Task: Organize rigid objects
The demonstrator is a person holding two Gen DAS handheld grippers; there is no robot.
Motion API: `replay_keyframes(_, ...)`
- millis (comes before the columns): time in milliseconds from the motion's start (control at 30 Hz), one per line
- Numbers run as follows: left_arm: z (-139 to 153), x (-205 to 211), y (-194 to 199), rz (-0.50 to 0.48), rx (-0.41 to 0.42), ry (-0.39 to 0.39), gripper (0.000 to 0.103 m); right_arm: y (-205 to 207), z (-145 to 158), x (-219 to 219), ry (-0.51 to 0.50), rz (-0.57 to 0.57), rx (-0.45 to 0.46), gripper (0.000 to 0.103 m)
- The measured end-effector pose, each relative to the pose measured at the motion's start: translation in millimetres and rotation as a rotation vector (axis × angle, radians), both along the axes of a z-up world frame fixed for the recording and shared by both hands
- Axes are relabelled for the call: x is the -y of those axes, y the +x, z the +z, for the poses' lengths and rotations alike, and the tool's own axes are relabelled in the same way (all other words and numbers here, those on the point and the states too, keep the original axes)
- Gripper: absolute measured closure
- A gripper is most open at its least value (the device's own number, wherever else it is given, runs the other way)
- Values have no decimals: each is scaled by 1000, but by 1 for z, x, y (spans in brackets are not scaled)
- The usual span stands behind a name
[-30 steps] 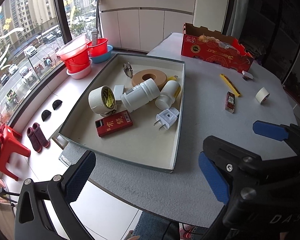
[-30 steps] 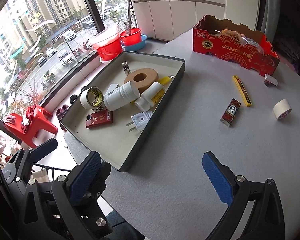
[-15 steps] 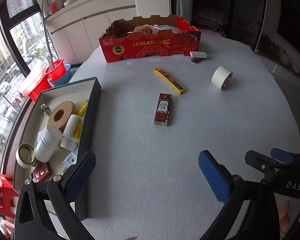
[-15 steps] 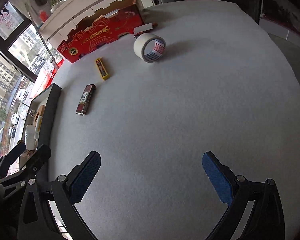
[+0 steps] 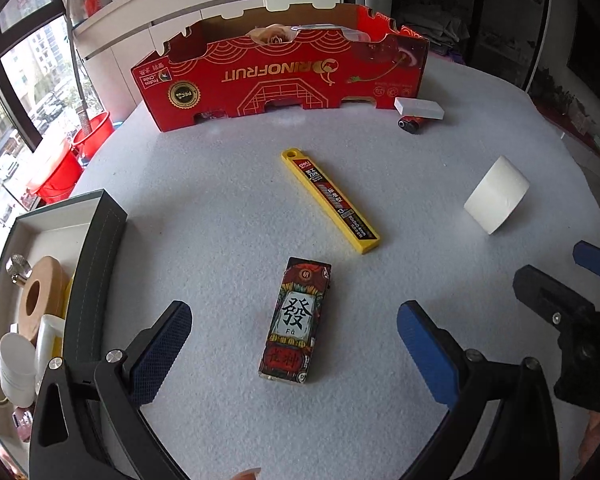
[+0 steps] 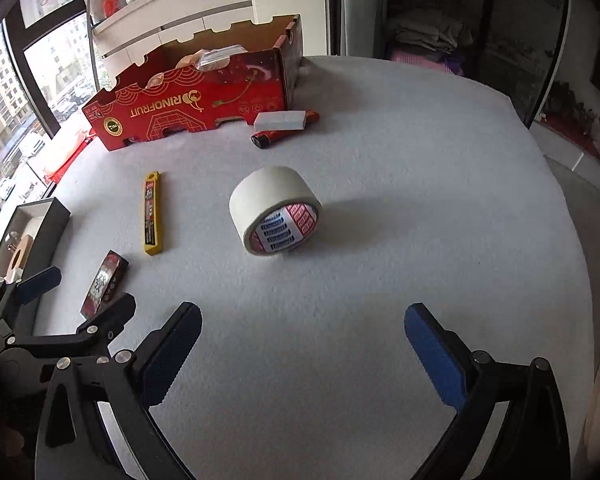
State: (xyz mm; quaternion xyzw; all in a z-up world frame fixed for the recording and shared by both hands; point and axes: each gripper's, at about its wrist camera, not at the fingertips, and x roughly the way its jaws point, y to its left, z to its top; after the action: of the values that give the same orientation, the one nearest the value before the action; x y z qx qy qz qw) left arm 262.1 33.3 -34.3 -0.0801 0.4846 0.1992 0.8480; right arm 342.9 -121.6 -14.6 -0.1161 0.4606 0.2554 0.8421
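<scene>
My left gripper [image 5: 296,344] is open, low over the table, its fingers on either side of a small red and black box with a Chinese character [image 5: 296,324]; it also shows in the right wrist view [image 6: 104,284]. A yellow blade case [image 5: 330,200] lies just beyond it. My right gripper [image 6: 304,344] is open and empty, with a roll of white tape [image 6: 274,210] standing on edge some way ahead of it. A white eraser block [image 6: 280,120] and a red and black lighter [image 6: 282,136] lie near the red carton.
A grey tray [image 5: 92,264] at the left table edge holds tape rolls, bottles and other items. A red cardboard carton [image 5: 280,80] stands at the back. The left gripper [image 6: 60,312] is close to the right one. The table edge curves at right.
Both grippers swung from the tray toward the table's middle. The left moved in over the small red box; the right moved closer to the white tape roll. Both stayed open.
</scene>
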Motion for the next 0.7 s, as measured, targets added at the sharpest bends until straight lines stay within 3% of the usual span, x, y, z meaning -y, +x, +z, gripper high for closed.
replay_keyframes(233, -13, -7, 19, -20, -8, -22, 0, 28, -12, -34, -19, 47, 29, 1)
replay_keyframes(400, -17, -10, 23, -29, 32, -38, 0, 40, -20, -42, -8, 49, 10, 1)
replay_keyframes(467, -17, -10, 24, -27, 42, -37, 0, 43, -21, -44, -4, 46, 6, 11)
replay_keyframes(500, -18, -10, 24, -26, 42, -34, 0, 45, -23, -45, -9, 41, -10, 28)
replay_keyframes(567, -18, -10, 27, -31, 36, -37, 0, 45, -21, -46, -33, 29, 7, 43)
replay_keyframes(700, -16, -8, 25, -56, 28, -45, 5, 35, -20, -39, -37, 26, -19, 43)
